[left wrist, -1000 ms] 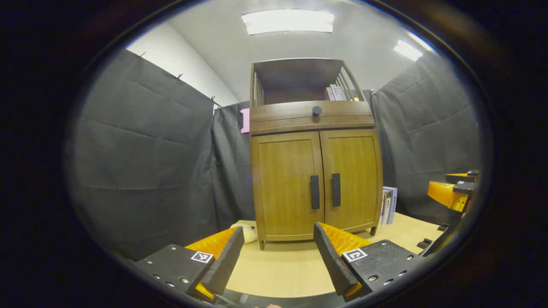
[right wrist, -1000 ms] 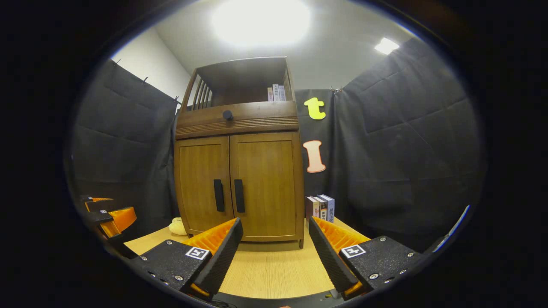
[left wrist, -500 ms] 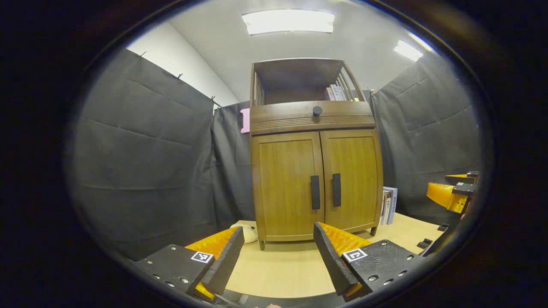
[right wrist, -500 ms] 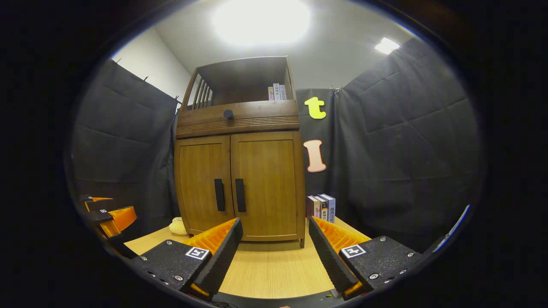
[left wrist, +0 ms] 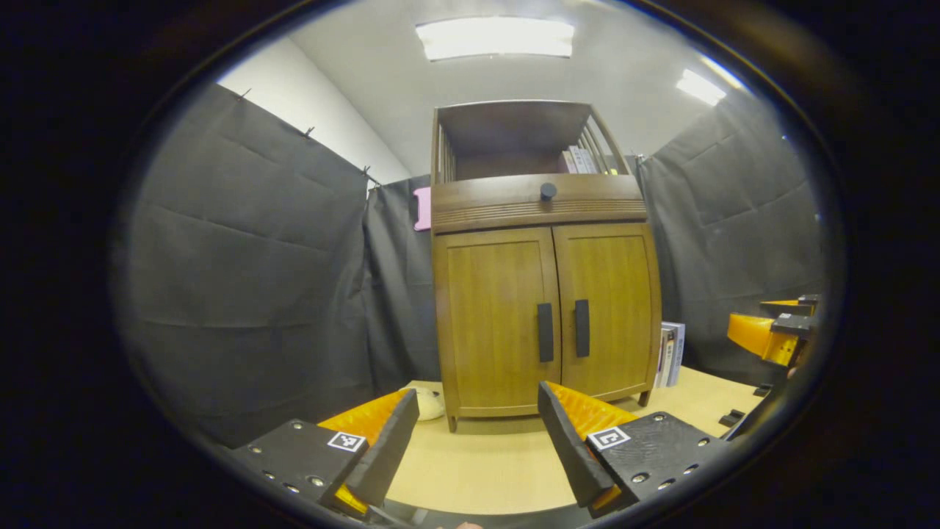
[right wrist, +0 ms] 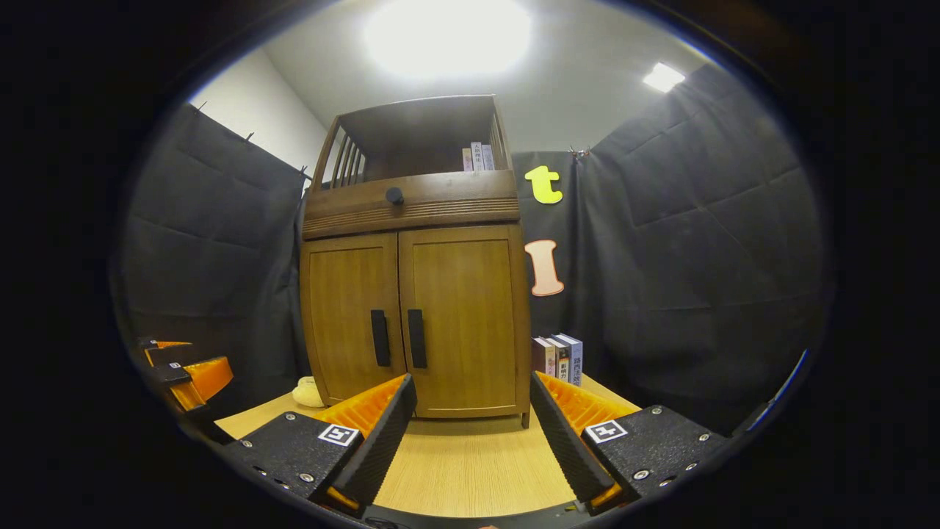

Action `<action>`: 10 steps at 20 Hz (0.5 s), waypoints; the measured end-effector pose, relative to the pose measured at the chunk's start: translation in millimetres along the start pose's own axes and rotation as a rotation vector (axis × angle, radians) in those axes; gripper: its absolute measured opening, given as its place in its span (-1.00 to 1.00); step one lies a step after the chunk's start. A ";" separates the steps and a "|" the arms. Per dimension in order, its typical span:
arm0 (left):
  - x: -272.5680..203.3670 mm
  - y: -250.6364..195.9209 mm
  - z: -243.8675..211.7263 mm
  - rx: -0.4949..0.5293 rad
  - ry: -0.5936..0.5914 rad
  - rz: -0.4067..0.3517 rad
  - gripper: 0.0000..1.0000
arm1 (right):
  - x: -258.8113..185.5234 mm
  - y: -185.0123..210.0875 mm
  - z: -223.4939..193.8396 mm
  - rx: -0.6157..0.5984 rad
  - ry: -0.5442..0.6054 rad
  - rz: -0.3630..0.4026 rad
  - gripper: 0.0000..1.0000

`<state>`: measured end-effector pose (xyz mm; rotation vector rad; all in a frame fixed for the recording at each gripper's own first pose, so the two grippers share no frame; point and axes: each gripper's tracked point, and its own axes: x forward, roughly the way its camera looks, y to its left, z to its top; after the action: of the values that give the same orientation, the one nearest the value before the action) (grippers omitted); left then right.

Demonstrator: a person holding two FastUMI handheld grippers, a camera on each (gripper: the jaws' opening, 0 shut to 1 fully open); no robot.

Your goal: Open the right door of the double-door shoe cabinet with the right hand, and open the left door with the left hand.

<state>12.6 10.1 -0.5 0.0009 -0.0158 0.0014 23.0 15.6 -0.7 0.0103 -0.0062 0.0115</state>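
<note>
glaring ceiling lights (right wrist: pixel 448 33), fisheye-warped edges

Shoe cabinet (left wrist: pixel 545 294) slightly nearer, larger in both views

No writing can be made out: the spines of the books (right wrist: pixel 558 356) beside the cabinet (right wrist: pixel 415 294) carry print too small to read, and the square markers (right wrist: pixel 339 434) on the gripper bear only black-and-white patterns
</note>
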 end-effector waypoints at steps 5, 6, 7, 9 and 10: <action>3.5 8.5 -0.6 -0.004 -0.005 0.004 0.73 | 31.8 8.4 8.5 0.000 -0.022 0.011 0.92; 1.6 12.0 -0.6 -0.003 -0.006 0.006 0.73 | 39.9 10.0 9.1 0.002 -0.023 0.011 0.92; 1.0 14.8 -0.2 -0.003 -0.007 0.008 0.73 | 47.9 11.7 9.0 0.007 -0.025 0.010 0.92; 2.0 21.8 -1.9 -0.001 -0.006 0.014 0.73 | 64.2 16.3 11.6 0.016 -0.034 0.011 0.92; 1.3 26.0 -3.4 0.001 -0.005 0.019 0.87 | 71.9 18.7 12.4 0.018 -0.037 0.012 0.92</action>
<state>13.9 36.1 -3.8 0.0018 -0.0203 0.0208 94.6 35.0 12.4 0.0287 -0.0428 0.0234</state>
